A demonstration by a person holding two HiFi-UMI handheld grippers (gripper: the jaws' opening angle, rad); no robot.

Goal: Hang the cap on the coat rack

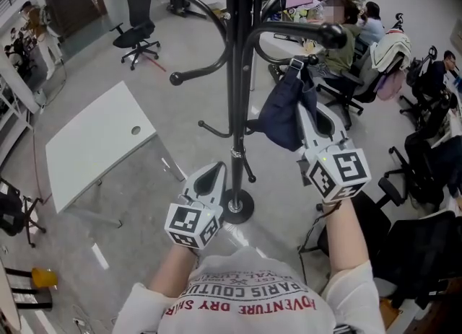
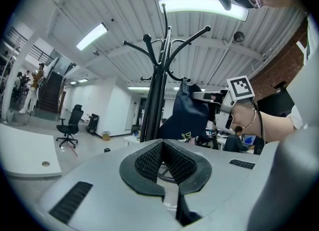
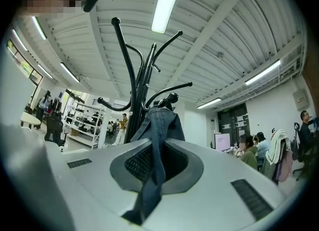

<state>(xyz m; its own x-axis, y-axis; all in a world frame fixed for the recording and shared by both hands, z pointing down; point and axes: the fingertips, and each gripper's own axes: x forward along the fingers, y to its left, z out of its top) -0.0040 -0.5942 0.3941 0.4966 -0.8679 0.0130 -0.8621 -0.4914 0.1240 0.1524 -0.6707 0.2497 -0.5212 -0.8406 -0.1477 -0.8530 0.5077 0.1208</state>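
The right gripper (image 1: 297,67) had its jaws pinched narrow on the dark blue denim cap (image 1: 285,112), which hung just beneath a ball-tipped hook (image 1: 332,34) of the tall black metal coat rack (image 1: 237,73); the left gripper (image 1: 215,175) was closed on nothing, beside the pole.

**Camera placement.** Head view: the camera sits above the coat rack (image 1: 238,73) and faces steeply down along its pole to the base and the floor (image 1: 108,242). The left gripper (image 1: 216,174) and right gripper (image 1: 297,73) appear close in the lower half. Left gripper view: the camera sits low behind that gripper's own jaws, facing the rack from nearby, with the ceiling (image 2: 124,20) above. Right gripper view: the camera sits behind its own jaws, nearer the rack, and looks up at the hooks. All three views share the rack and the cap (image 1: 285,112). The left gripper view also shows the right gripper side-on.
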